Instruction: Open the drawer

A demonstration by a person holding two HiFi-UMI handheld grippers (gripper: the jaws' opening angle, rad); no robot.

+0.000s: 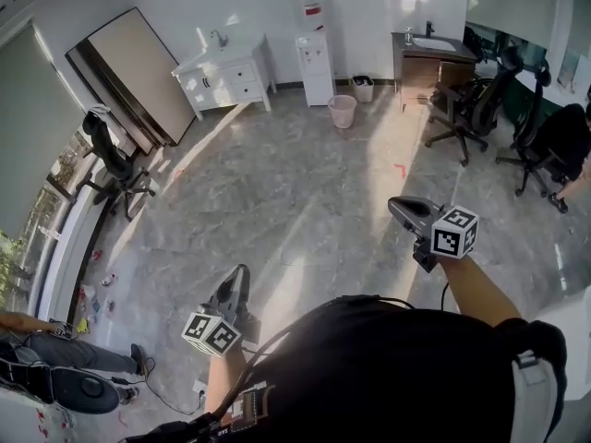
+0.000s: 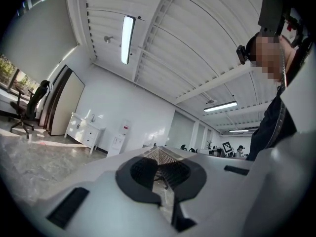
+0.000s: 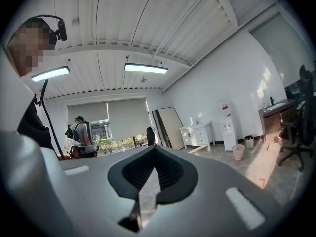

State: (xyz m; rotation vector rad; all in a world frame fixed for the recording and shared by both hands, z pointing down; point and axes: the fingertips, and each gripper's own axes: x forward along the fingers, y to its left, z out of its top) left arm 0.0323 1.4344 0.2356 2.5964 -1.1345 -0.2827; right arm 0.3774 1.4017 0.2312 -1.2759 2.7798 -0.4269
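A white cabinet with drawers point(image 1: 226, 79) stands against the far wall, well away from me across the marble floor. It also shows small in the left gripper view as the cabinet point(image 2: 86, 132) and in the right gripper view as the cabinet point(image 3: 197, 134). My left gripper point(image 1: 238, 280) is held low at the front left, pointing level, with its jaws meeting at the tips point(image 2: 157, 149) and nothing between them. My right gripper point(image 1: 399, 206) is held out further to the right, shut and empty point(image 3: 154, 148). Neither is near the cabinet.
A water dispenser point(image 1: 314, 58) and a pink bin point(image 1: 342, 111) stand right of the cabinet. A wooden sink unit point(image 1: 429, 58) and office chairs point(image 1: 471, 109) fill the right side. A large board point(image 1: 138, 77) leans left, near a black chair point(image 1: 115, 169). A person point(image 1: 55, 353) is at the lower left.
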